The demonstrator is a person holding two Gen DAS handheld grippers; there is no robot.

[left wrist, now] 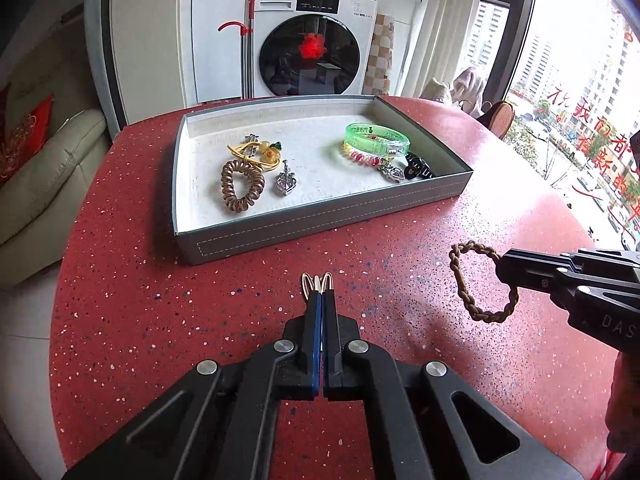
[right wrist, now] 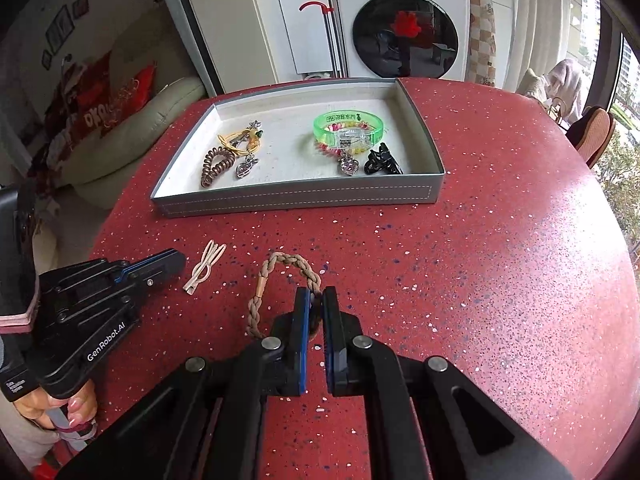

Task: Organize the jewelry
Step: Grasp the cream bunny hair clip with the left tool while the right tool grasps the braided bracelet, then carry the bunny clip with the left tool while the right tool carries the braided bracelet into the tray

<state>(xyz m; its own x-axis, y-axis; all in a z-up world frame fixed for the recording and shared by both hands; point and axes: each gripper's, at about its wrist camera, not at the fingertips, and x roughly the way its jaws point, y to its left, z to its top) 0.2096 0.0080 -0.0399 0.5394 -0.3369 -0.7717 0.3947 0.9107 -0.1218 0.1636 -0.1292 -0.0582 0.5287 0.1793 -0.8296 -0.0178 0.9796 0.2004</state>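
Braided bracelet [right wrist: 296, 260] sits pinched in the fully closed right tool [right wrist: 316, 294] over the red worktop [right wrist: 500, 260], presumably for carrying to the grey tray [right wrist: 296, 200] at 12 o'clock, while the left tool [left wrist: 319, 295] is closed, pale hair clip [right wrist: 204, 266] just off its tips, grip unconfirmed.

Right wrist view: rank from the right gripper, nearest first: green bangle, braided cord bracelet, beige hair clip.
1. Braided cord bracelet, pinched in the right gripper.
2. Beige hair clip, on the table, left.
3. Green bangle, inside the tray, far side.
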